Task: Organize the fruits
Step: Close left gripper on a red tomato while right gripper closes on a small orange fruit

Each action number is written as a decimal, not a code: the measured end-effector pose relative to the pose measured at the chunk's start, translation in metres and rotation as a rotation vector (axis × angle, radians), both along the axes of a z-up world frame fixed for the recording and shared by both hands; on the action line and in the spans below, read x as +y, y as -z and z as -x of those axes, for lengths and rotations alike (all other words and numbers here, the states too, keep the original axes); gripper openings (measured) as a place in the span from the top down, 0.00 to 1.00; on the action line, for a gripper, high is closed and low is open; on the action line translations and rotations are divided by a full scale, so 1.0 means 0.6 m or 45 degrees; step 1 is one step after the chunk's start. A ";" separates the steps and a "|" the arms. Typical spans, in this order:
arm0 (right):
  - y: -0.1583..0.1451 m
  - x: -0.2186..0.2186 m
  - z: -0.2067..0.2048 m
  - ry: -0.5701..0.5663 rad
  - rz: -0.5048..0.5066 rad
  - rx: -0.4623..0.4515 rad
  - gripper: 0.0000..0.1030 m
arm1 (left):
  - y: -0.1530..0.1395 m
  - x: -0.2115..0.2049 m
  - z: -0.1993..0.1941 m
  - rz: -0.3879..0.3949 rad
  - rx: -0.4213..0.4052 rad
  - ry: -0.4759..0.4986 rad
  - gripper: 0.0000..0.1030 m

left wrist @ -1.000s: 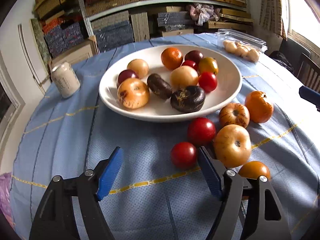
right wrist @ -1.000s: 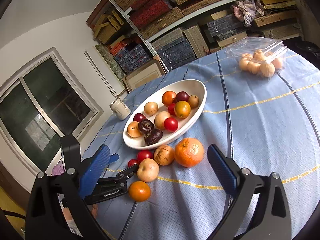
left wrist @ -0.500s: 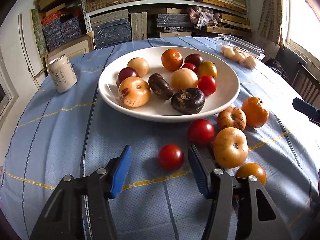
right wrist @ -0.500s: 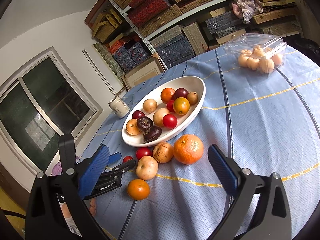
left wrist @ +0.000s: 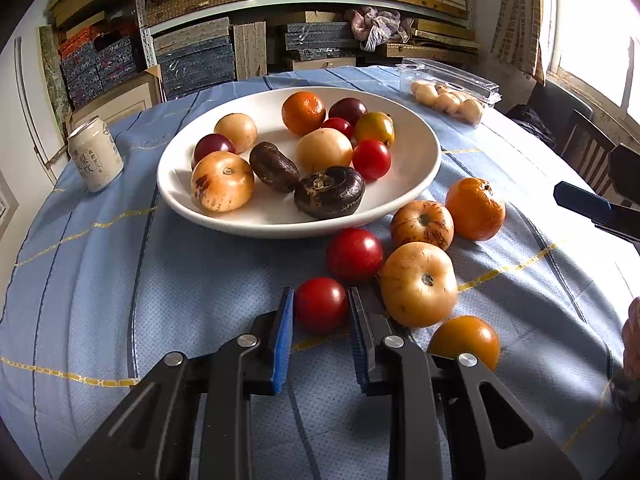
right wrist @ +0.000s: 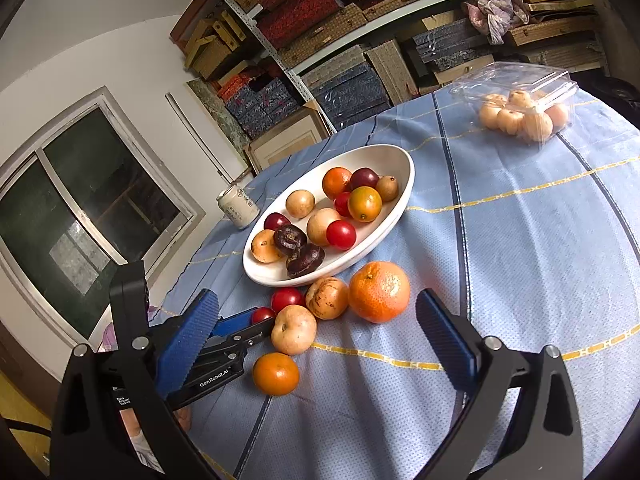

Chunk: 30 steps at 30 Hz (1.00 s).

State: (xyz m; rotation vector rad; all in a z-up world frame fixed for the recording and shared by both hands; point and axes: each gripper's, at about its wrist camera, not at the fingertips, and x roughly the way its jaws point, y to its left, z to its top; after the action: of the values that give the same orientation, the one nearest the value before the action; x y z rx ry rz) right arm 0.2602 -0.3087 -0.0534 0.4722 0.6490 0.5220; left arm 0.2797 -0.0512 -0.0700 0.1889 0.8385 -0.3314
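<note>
A white oval bowl (left wrist: 416, 184) (right wrist: 402, 160) holds several fruits. Loose fruits lie on the blue cloth in front of it. My left gripper (left wrist: 320, 312) is shut on a small red tomato (left wrist: 320, 304) (right wrist: 262, 314) that rests on the cloth. Beside it lie a second red tomato (left wrist: 354, 254), a pale yellow apple (left wrist: 418, 284), a streaked apple (left wrist: 422, 224), a mandarin (left wrist: 474, 208) and a small orange fruit (left wrist: 464, 340). My right gripper (right wrist: 316, 344) is open and empty, hovering above the cloth near the mandarin (right wrist: 378, 292).
A drink can (left wrist: 94, 154) stands left of the bowl. A clear plastic box of pale fruits (left wrist: 448, 92) (right wrist: 520, 108) sits at the far right of the table. Shelves of boxes stand behind the table. A chair (left wrist: 584, 148) is at the right.
My left gripper moved forward around the small red tomato and its jaws closed onto it. My right gripper stayed open and drifted slightly closer to the fruits.
</note>
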 end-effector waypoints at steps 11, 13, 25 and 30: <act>0.007 0.042 -0.004 -0.003 0.471 -0.064 0.06 | -0.006 0.048 -0.001 0.029 0.003 -0.129 0.75; 0.013 0.053 -0.003 -0.032 0.518 -0.075 0.06 | -0.001 0.050 -0.002 0.028 0.015 -0.137 0.75; 0.047 0.167 0.039 -0.462 0.568 -0.055 0.42 | -0.003 0.058 -0.003 0.037 0.018 -0.184 0.74; 0.054 0.167 0.033 -0.441 0.542 -0.034 0.43 | -0.004 0.057 -0.003 0.037 0.018 -0.186 0.74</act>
State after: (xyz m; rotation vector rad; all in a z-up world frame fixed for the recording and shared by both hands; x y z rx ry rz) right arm 0.2406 -0.2082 -0.0859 -0.0515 0.7978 0.6935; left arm 0.2813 -0.0170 -0.0679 0.0976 0.8560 -0.2084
